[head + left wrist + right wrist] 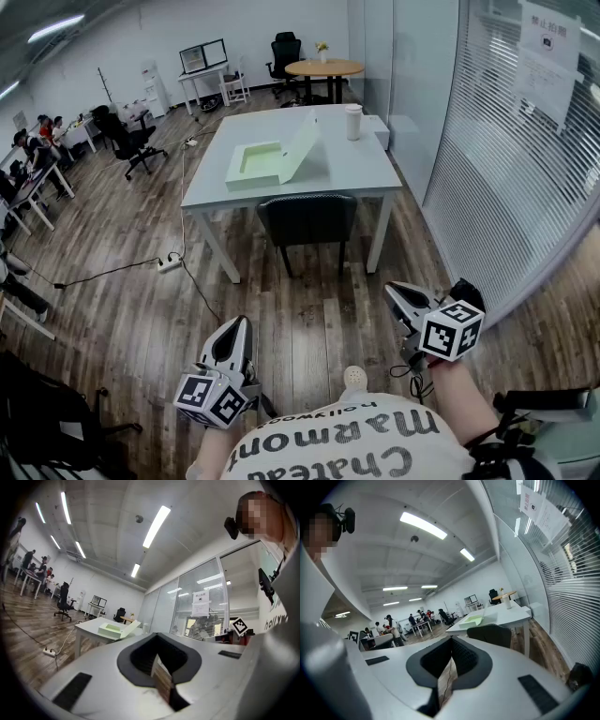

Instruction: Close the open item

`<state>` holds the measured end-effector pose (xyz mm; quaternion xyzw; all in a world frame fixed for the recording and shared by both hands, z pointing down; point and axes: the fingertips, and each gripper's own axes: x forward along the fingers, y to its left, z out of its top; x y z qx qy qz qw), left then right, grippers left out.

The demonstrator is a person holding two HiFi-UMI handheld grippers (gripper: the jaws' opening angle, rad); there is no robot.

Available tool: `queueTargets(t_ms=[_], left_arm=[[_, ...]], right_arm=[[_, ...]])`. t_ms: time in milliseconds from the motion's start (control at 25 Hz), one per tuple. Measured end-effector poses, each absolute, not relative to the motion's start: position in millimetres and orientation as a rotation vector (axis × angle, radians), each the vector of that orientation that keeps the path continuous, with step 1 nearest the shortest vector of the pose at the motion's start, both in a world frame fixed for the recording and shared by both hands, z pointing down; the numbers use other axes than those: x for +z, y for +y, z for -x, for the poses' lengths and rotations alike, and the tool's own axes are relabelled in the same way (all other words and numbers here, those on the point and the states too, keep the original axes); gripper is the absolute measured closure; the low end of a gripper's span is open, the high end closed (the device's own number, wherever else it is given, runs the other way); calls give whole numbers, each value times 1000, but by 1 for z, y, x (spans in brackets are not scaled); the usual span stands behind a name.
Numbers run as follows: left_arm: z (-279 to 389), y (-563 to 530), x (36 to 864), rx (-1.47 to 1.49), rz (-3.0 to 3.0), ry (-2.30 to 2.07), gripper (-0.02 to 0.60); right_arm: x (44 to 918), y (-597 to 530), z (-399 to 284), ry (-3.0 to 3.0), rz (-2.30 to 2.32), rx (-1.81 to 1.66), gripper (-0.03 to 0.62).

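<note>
Wooden floor (141,309) fills most of the head view of an open office. Across it, well ahead of both tools, stands a white counter (366,173) with a dark chair (307,220) pushed in at the side facing the tools. On that counter lies the open item, a pale green box (255,161). Its lid (302,145) is propped up at a slant on the box's right side as seen from the tools. A white cup (353,122) stands farther off, beyond the lid and apart from it.

The left tool (240,324) and the right tool (394,291) are held low, close to the person's body, tips pointing toward the counter. In each gripper view the jaws meet along a thin seam with nothing between them, so both tools are closed and empty. The box shows small and far beyond the tips in both of those views, a little left of the left tool's line and a little right of the right tool's.

By my reading, the task has hardly begun: the lid is up, neither tool is near it, and a wide stretch of floor lies between. What is left is to approach the counter, bring a tool to the raised lid, and swing it down until it sits flat on the box.
</note>
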<state>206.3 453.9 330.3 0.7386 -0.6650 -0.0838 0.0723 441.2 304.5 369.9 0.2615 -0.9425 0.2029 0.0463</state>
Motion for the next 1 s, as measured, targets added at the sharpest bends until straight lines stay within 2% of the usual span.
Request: queueTargets(t_ms=[360, 1000], left_arm=[[-183, 414, 334, -262, -2169, -2032, 584], [-123, 236, 327, -300, -2086, -2184, 584]], right_arm=[[374, 252, -419, -2872, -775, 625, 592], [364, 34, -363, -2925, -695, 623, 592]])
